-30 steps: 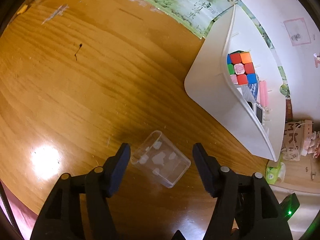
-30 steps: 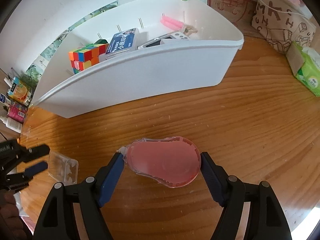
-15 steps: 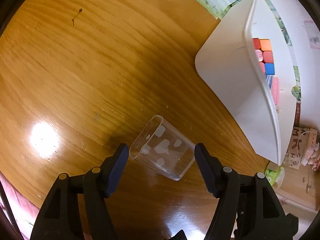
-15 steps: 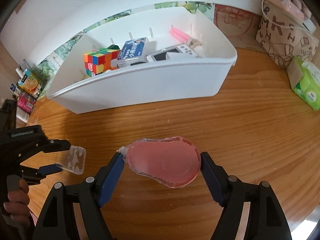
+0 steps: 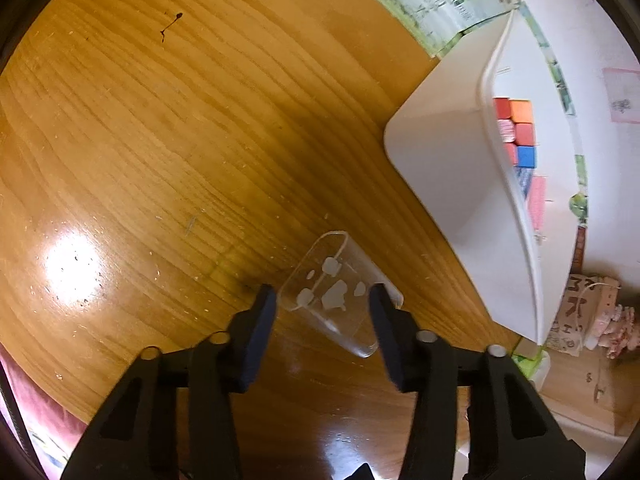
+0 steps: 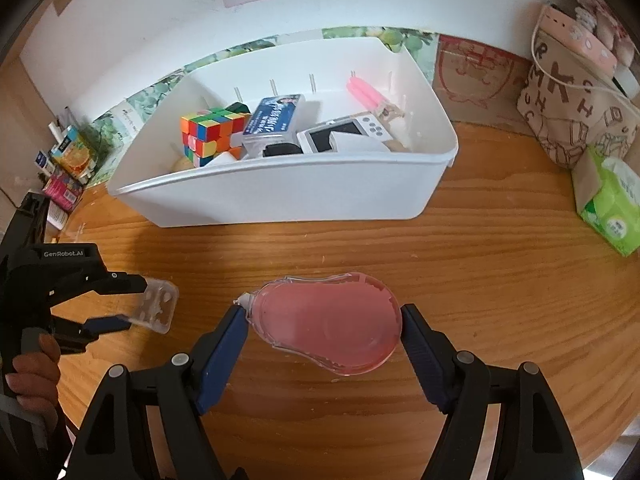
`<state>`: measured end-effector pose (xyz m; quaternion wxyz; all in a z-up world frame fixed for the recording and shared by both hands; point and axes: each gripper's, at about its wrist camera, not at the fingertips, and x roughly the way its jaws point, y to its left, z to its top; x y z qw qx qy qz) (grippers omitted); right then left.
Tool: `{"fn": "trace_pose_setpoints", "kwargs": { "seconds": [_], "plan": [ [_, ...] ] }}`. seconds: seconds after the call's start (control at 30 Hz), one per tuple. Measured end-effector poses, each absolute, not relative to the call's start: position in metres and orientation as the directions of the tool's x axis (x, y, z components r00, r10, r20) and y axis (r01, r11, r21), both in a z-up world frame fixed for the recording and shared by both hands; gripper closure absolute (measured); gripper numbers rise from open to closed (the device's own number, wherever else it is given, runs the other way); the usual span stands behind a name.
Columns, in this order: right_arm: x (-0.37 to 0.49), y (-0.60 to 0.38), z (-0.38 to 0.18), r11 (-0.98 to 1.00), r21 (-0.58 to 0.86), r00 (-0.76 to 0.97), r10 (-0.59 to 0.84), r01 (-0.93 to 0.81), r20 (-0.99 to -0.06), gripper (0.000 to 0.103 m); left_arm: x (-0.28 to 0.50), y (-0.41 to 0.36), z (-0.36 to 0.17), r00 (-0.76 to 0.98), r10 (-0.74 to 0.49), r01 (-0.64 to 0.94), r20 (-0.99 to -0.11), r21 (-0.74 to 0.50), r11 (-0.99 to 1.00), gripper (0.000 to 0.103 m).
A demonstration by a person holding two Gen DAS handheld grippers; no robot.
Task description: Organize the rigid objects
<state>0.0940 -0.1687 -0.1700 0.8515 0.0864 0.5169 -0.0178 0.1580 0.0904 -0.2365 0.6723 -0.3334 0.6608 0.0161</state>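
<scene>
A small clear plastic box (image 5: 344,320) with white bits inside sits tilted between the fingers of my left gripper (image 5: 322,298). Its jaws are closing, and both pads touch the box's sides. The right wrist view shows the same left gripper (image 6: 134,303) pinching the clear box (image 6: 158,306) low over the table. My right gripper (image 6: 322,312) is shut on a pink teardrop-shaped tape dispenser (image 6: 332,328), held by its ends above the wood. Behind it stands the white bin (image 6: 280,184), also seen in the left wrist view (image 5: 440,160).
The bin holds a colour cube (image 6: 208,136), a blue box, a white timer and pink sticks. A green tissue pack (image 6: 612,204) and a patterned bag (image 6: 572,116) stand at the right. Small cartons (image 6: 68,160) line the left wall. A hand (image 6: 32,368) grips the left tool.
The left jaws have narrowed onto the clear box, which has tipped up between them. The right gripper has risen with the pink dispenser, so more of the bin's inside shows.
</scene>
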Motion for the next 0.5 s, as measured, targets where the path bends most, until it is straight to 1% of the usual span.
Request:
{"fn": "trace_pose_setpoints", "kwargs": {
  "seconds": [0.13,0.2,0.23,0.3,0.5],
  "plan": [
    [0.094,-0.169,-0.166,0.989,0.124,0.474,0.072,0.079,-0.877,0.026,0.148,0.095,-0.229,0.166,-0.439,-0.476,-0.883,-0.462,0.749,0.064],
    [0.094,-0.169,-0.164,0.991,0.120,0.478,0.076,0.062,-0.875,0.026,0.140,0.099,-0.227,0.171,-0.440,-0.480,-0.882,-0.465,0.744,0.090],
    [0.093,-0.170,-0.163,0.992,0.117,0.481,0.079,0.049,-0.873,0.026,0.138,0.099,-0.227,0.174,-0.444,-0.482,-0.879,-0.470,0.740,0.091],
    [0.092,-0.171,-0.161,0.993,0.115,0.484,0.085,0.033,-0.871,0.026,0.130,0.101,-0.227,0.184,-0.456,-0.494,-0.871,-0.483,0.723,0.097],
    [0.088,-0.179,-0.156,0.995,0.099,0.499,0.095,-0.019,-0.861,0.026,0.116,0.089,-0.228,0.216,-0.476,-0.521,-0.852,-0.513,0.682,0.099]
  ]
}}
